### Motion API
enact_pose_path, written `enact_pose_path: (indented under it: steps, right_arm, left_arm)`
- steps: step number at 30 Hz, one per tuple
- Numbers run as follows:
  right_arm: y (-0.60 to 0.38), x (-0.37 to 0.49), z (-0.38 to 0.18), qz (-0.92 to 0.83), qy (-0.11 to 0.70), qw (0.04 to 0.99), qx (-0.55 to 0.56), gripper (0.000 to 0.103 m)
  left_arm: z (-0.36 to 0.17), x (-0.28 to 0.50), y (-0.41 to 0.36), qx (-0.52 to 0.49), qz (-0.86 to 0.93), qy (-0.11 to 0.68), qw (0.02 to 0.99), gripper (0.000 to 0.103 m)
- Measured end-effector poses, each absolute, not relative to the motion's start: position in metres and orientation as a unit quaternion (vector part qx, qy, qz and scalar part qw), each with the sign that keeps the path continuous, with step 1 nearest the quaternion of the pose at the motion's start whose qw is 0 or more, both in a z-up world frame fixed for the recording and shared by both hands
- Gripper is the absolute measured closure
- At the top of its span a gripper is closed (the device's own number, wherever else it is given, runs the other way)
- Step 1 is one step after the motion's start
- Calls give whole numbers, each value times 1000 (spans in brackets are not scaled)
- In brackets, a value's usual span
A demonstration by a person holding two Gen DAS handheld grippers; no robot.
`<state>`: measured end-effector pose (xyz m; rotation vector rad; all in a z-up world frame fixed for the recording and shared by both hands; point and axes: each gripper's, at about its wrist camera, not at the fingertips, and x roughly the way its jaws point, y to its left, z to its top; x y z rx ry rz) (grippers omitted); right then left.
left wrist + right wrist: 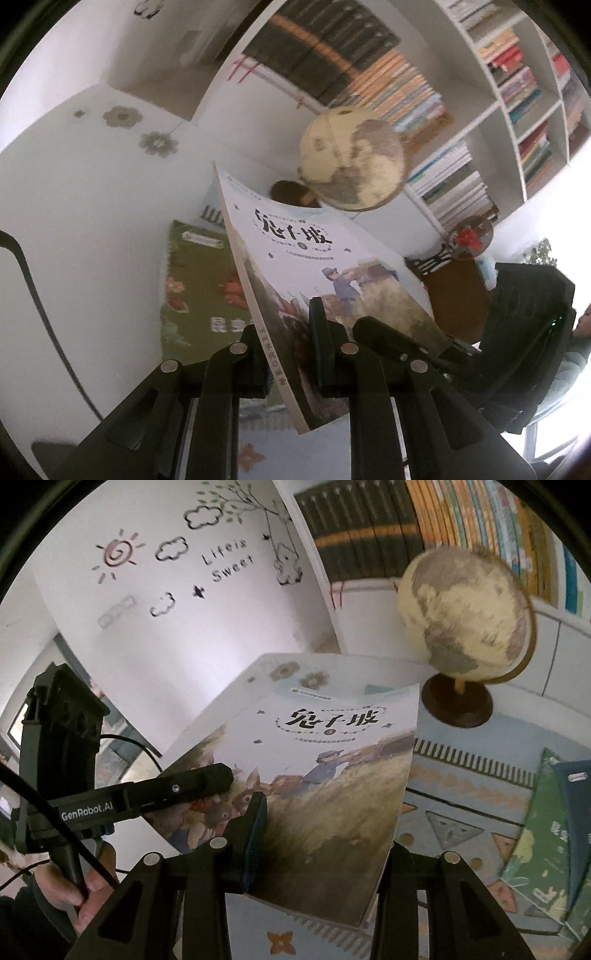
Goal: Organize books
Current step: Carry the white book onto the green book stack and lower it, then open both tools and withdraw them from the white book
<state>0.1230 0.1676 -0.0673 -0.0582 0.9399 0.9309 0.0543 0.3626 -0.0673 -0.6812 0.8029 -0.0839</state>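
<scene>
— At the centre of both frames we see the book (pixel 295 266), a pale-covered paperback with dark Chinese title characters up top and a painted scene below: a figure in blue, rabbits, golden-brown grass. Where do we have it?

— Lifted off the patterned mat (pixel 461 794) and tilted. Our left gripper (pixel 286 343) is clenched on its spine edge at the lower middle of the left wrist frame, one finger on each face. In the right wrist frame that same gripper reaches in from the left, marked GenRobot.AI.

— And our right gripper (pixel 325 834)?

— Its blue-padded left finger lies against the front cover at lower centre; the other finger is hidden behind the book, so it looks to be grasping the bottom edge, though we cannot tell how firmly.

— What surrounds it?

— A cream globe (pixel 465 616) on a dark base stands just beyond, upper right. A green book (pixel 199 284) lies flat on the mat, and the bookshelf (pixel 369 74) fills the top
</scene>
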Motion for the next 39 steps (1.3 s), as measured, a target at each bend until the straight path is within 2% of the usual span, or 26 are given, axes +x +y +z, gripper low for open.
enact_pose_path:
  steps: [7, 13, 18, 22, 24, 28, 30, 39]
  right_arm:
    - [192, 145, -117, 403, 484, 776, -29, 66]
    - [194, 145, -150, 391, 521, 758, -23, 66]
    - [194, 142, -166, 383, 541, 749, -17, 66]
    - [193, 146, -181, 375, 567, 733, -10, 64]
    - [190, 146, -185, 369, 577, 729, -7, 59]
    - [187, 142, -190, 369, 586, 722, -17, 57]
    - [185, 136, -190, 368, 585, 722, -30, 50]
    - [140, 93, -181, 338, 585, 731, -95, 49]
  left_arm:
    - [-121, 67, 380, -344, -33, 405, 847, 90]
    - [-146, 58, 382, -365, -28, 419, 831, 90]
    - [-160, 54, 380, -362, -16, 444, 819, 84]
    - [-163, 47, 381, -352, 2, 457, 817, 82]
    - [-166, 40, 382, -350, 13, 465, 813, 82]
    - [-168, 24, 383, -367, 21, 460, 808, 82]
    - [-166, 15, 381, -359, 42, 459, 812, 82]
    - [-136, -24, 328, -287, 77, 456, 839, 81]
